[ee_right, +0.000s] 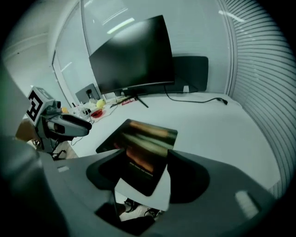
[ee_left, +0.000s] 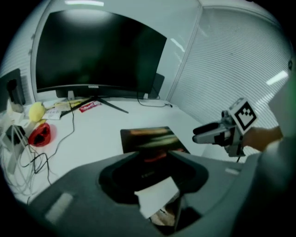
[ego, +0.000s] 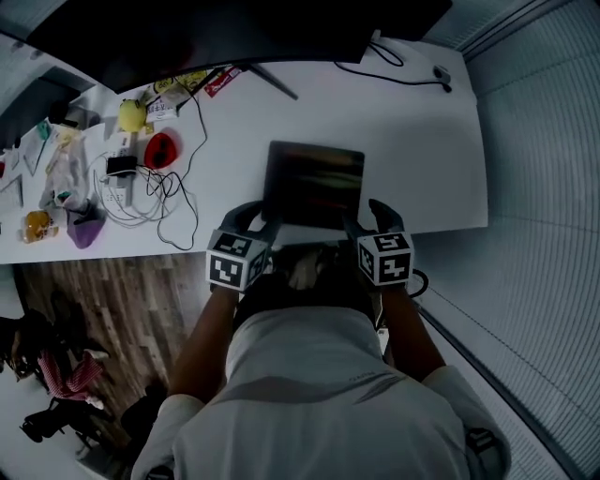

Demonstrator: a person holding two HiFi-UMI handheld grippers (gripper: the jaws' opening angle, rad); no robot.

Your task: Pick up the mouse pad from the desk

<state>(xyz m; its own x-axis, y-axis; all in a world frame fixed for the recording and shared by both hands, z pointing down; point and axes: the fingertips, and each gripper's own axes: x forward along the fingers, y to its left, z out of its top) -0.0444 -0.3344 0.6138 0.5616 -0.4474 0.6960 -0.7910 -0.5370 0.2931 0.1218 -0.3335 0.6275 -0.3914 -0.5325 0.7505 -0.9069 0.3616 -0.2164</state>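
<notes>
Head view: two tools, the left tool (ego: 261, 217) and the right tool (ego: 367, 217), both with jaws spread, sit at the near corners of one mouse pad (ego: 314, 183). It lies flat on the white bench (ego: 422, 141), before one dark monitor (ego: 234, 28).

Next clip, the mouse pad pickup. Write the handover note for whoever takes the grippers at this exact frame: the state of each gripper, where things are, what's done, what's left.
Left gripper: jaws apart, nothing gripped, placed at the mouse pad's near left corner.
Right gripper: jaws apart, nothing gripped, placed at the near right corner.
Mouse pad: lying flat on the desk, with its near edge at the desk's front edge and reaching in between both pairs of jaws.
Done: both grippers are lined up on the pad's near edge.
Left: close on the pad and lift it off the desk.
</notes>
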